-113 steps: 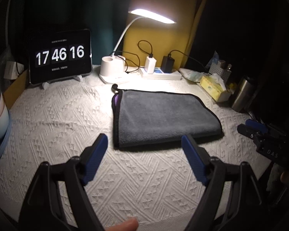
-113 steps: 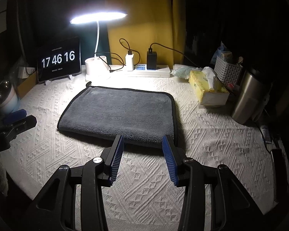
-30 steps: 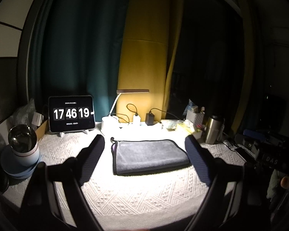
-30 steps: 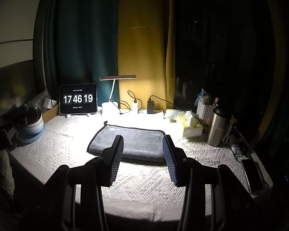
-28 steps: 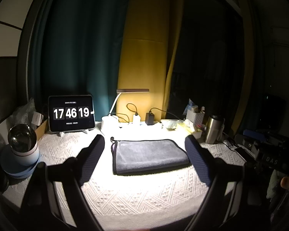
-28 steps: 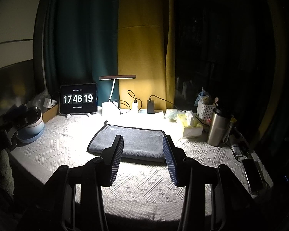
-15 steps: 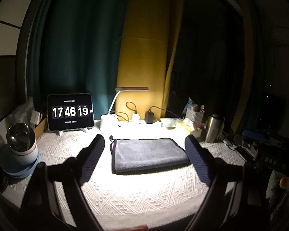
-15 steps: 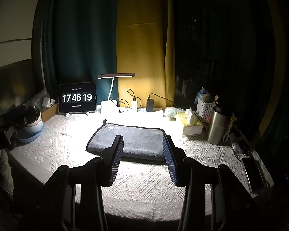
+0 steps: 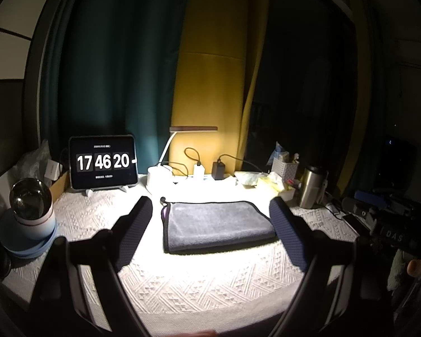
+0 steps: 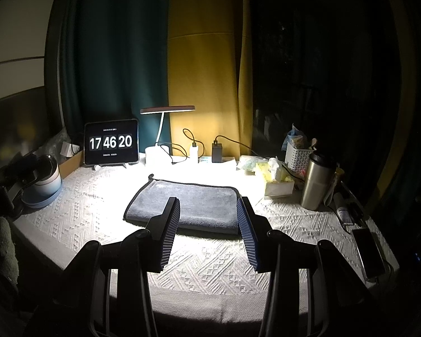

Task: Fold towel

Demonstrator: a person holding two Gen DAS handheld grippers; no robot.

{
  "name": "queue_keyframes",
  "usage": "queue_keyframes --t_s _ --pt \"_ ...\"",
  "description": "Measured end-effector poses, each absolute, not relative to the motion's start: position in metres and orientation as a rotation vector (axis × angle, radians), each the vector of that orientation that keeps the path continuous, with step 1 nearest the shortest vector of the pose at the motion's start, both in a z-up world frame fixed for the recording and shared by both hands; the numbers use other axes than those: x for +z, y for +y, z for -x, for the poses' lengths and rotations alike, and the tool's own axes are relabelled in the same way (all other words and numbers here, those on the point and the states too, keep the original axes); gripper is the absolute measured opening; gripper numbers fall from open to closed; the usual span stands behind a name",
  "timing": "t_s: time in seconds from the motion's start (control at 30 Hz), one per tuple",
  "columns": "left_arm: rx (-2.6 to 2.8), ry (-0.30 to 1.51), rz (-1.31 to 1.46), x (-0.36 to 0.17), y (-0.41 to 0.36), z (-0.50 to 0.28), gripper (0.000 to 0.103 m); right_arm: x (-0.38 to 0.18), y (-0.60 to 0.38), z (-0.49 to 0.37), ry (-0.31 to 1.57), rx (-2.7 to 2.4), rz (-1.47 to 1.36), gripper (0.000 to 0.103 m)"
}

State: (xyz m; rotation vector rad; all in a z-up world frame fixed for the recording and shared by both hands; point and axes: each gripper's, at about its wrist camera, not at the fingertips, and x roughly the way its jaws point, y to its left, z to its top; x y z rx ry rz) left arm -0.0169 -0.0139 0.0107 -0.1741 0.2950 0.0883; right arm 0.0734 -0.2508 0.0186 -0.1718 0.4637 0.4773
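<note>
The grey towel [image 9: 217,226] lies folded and flat near the middle of the worktop [image 9: 199,283], on its white textured cover; it has a dark bound edge and a small loop at its far left corner; in the right wrist view the towel [image 10: 192,203] shows between and beyond the two blue pads. The left gripper [image 9: 210,213] is held back above the near edge of the worktop, its jaws wide apart with nothing between them, the towel framed in the gap but not touched; the right gripper [image 10: 208,207] is likewise clear of the cloth, its jaws apart (less widely than the left pair) and empty. Behind the towel stands a white desk lamp [image 10: 165,129] throwing bright light on the cover; left of it a tablet clock [image 10: 111,142] reads 17 46 20; a power strip [image 9: 207,175] with two chargers sits against the yellow curtain [image 10: 205,84]. At the far left are a cup on a blue saucer [image 9: 31,221]; at the right, a tissue box [image 10: 276,178], a white basket [image 10: 297,156], a steel tumbler [image 10: 317,181] and, near the worktop's right edge, a phone [image 10: 369,254].
</note>
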Motion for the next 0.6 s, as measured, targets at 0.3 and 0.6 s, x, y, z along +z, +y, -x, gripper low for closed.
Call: queue_keyframes --t_s 0.3,0.6 --pt "0.088 0.295 0.174 0.0108 -0.0135 0.0170 0.086 0.0192 -0.2514 -0.0736 0.464 0.478 0.171 0.045" --pt "0.089 0.297 0.177 0.0106 -0.0136 0.0184 0.086 0.0191 -0.2508 -0.0738 0.465 0.476 0.171 0.045"
